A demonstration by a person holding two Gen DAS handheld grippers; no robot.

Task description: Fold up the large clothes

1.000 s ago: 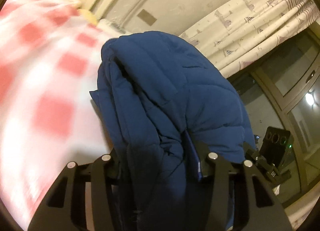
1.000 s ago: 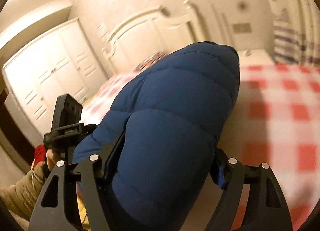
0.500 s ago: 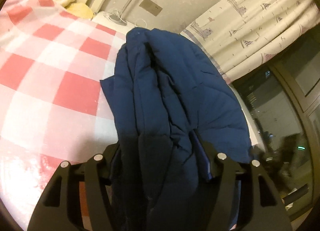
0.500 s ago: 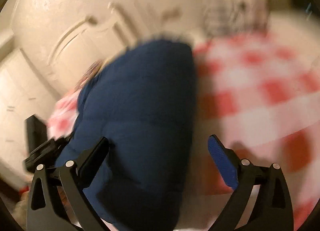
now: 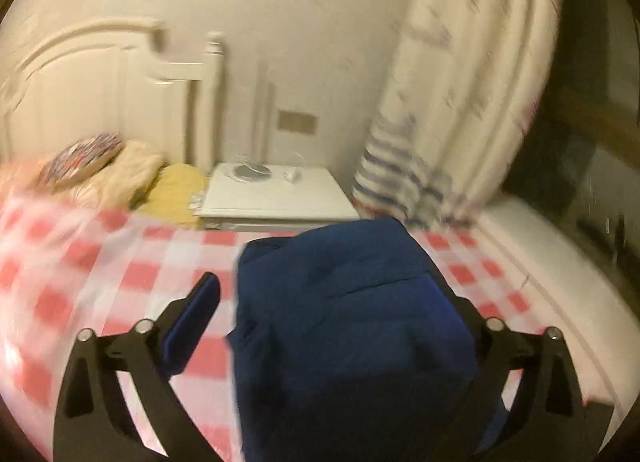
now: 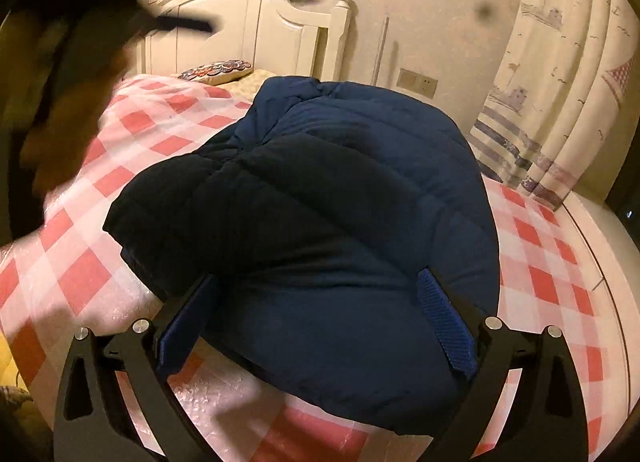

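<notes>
A folded dark blue padded jacket [image 5: 348, 322] lies in a bundle on the bed's red-and-white checked cover [image 5: 120, 262]. My left gripper [image 5: 324, 286] straddles its near end with the jaws opening. Its left finger [image 5: 192, 314] stands clear of the cloth, and the right one is hidden behind the bundle. In the right wrist view the jacket [image 6: 320, 182] fills the middle. My right gripper [image 6: 316, 282] is spread wide around its near edge, with both blue pads [image 6: 444, 326] beside the cloth and not squeezing it.
A white nightstand [image 5: 276, 194] stands past the bed, with pillows [image 5: 176, 190] and the white headboard [image 6: 240, 30] to its left. A patterned curtain [image 5: 460, 102] hangs on the right. A blurred hand and dark shape [image 6: 80, 62] cross the right wrist view's upper left.
Both grippers were clamped on the jacket and have let go. The jacket now rests on the bed. The left view has swung up toward the headboard and nightstand.
</notes>
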